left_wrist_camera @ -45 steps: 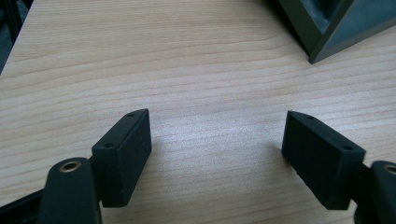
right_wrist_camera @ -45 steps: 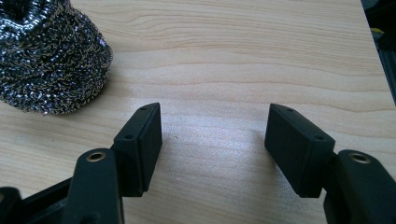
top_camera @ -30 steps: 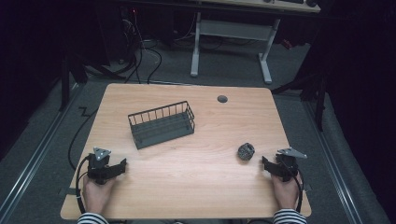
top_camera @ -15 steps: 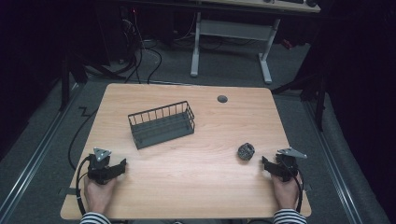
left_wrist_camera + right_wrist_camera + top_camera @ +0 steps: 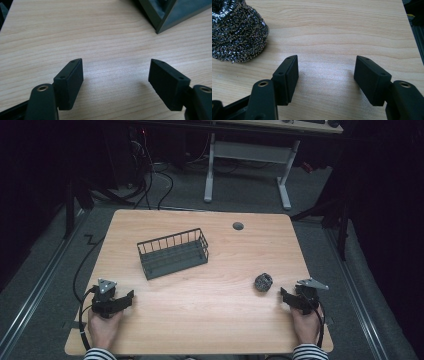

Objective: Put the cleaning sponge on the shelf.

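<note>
Steel scourer (image 5: pixel 263 282), a tangled ball of shiny wire, sitting on the table (image 5: pixel 210 320) toward the right side, well short of the near edge and apart from everything else. In the right gripper view, same scourer (image 5: pixel 237 32) up at the top left, resting on bare wood, beyond and to the left of the jaw tips, not between them.

Just right of it in the high view, right claw (image 5: pixel 288 296), held in a hand at the table's near right corner, pointing leftward toward the scourer and stopping near it without touching. Jaws apart, nothing but wood grain in the gap (image 5: pixel 326 75), pads clear of any object.

Farther out, across the table at the near left, left claw (image 5: pixel 126 299), gripped by the other hand, a striped sleeve cuff showing at the bottom edge. Jaws standing wide apart (image 5: pixel 115 75) over bare table, having just been closing a little, with nothing between them.

Beyond that, dark wire basket (image 5: pixel 172 252), lying left of the table's middle, set at a slant to the edges, well apart from the scourer and from both claws. One corner of the basket (image 5: pixel 170 15) visible at the upper right of the left gripper view, ahead of the jaws.

Small round grommet (image 5: pixel 238 226) near the far edge of the table.
</note>
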The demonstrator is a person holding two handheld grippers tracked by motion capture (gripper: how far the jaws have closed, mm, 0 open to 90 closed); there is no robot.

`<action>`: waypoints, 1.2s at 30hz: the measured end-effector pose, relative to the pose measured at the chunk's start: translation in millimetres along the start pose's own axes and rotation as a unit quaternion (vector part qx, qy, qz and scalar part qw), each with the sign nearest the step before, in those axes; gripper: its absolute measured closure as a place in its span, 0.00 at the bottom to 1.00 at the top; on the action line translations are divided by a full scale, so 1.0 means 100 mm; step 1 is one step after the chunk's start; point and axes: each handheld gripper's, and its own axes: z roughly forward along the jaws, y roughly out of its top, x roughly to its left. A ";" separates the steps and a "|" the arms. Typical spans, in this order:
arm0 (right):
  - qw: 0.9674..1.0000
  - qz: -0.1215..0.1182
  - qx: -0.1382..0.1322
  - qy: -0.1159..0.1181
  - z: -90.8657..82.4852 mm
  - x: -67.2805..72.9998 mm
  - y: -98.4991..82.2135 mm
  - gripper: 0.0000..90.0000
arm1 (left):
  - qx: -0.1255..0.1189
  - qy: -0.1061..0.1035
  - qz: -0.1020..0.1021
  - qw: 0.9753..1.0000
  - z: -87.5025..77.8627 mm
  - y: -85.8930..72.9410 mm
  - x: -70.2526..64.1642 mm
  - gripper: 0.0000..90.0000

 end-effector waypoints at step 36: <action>1.000 -0.003 0.001 0.001 0.00 0.01 0.00 0.39 | -0.022 -0.097 0.027 0.995 -0.44 0.72 -0.17 0.26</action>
